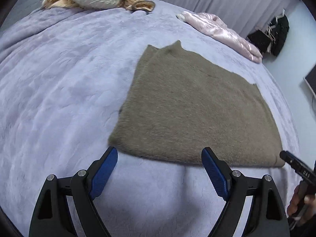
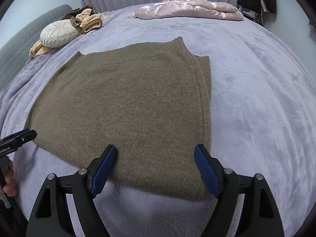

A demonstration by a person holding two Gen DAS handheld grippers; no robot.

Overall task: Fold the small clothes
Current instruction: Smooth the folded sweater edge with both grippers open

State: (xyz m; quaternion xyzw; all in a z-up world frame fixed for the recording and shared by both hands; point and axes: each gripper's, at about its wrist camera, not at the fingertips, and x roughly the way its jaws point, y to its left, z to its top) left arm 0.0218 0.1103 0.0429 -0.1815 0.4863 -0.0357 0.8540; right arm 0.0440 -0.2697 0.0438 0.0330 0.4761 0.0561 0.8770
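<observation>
Sweater point(image 1: 189, 106) first, left wrist view: brown knit, lying flat on the lilac bed cover point(image 1: 59, 79), already doubled in at the sides so it reads as a long rectangle w/ the neck end far from me. My left tool point(image 1: 160, 156) sits wide open, nothing btwn the blue pads, tips hanging just over the near hem at its left corner. Can't tell if the tips brush the knit; looks like not. At the right edge of this view my right hand point(image 1: 300, 201) shows w/ its tool body near the hem's other corner.

Right wrist view: same sweater point(image 2: 126, 102), stacked side layers visible along its right edge. My right tool point(image 2: 156, 154) is spread wide too, empty, tips above the near hem toward the right corner. Pink satin jacket point(image 2: 189, 7) and round pillow point(image 2: 57, 32) sit well apart at the far side, no concern.

Step, as I judge it: side folds done, I'm lining up both tools on the hem for the bottom-to-top fold. Next move needs both tools lowered onto the hem corners, pinching all layers, not just the top one, then lifting together and carrying the hem evenly toward the neck so the knit doesn't skew.
</observation>
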